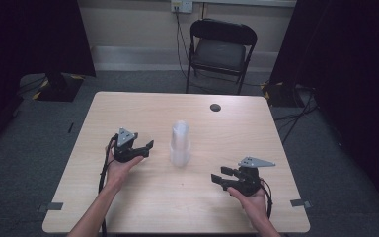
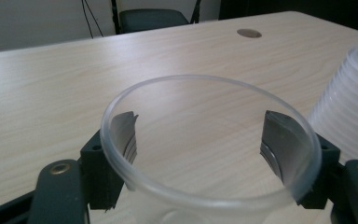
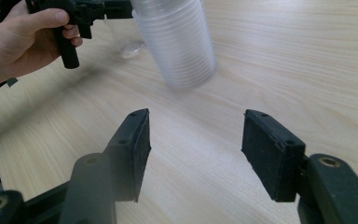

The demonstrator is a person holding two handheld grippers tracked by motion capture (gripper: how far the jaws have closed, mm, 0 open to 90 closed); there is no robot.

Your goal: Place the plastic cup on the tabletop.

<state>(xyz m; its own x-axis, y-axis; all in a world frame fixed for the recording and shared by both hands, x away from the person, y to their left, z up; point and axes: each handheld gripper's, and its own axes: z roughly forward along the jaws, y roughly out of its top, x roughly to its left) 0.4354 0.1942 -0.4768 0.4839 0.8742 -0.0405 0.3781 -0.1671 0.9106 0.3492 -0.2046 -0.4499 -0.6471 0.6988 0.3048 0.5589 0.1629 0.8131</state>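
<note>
A stack of clear plastic cups [image 1: 180, 143] stands upright in the middle of the wooden table [image 1: 237, 128]. My left gripper [image 1: 145, 145] is just left of the stack, shut on a single clear cup [image 2: 205, 196]. That cup's rim rings the space between the jaws, which show through its wall. The stack [image 2: 349, 107] rises close at the right of the left gripper view. My right gripper [image 1: 219, 177] hovers near the table's front right, open and empty, pointing toward the stack [image 3: 177, 42]. In the right gripper view the left gripper [image 3: 88, 11] and the held cup [image 3: 130, 46] appear at the upper left.
A dark round grommet [image 1: 215, 107] sits in the tabletop toward the far edge. A black folding chair [image 1: 222, 49] stands behind the table. Grey tape marks [image 1: 300, 203] lie at the front corners. Bare wood lies between the two grippers.
</note>
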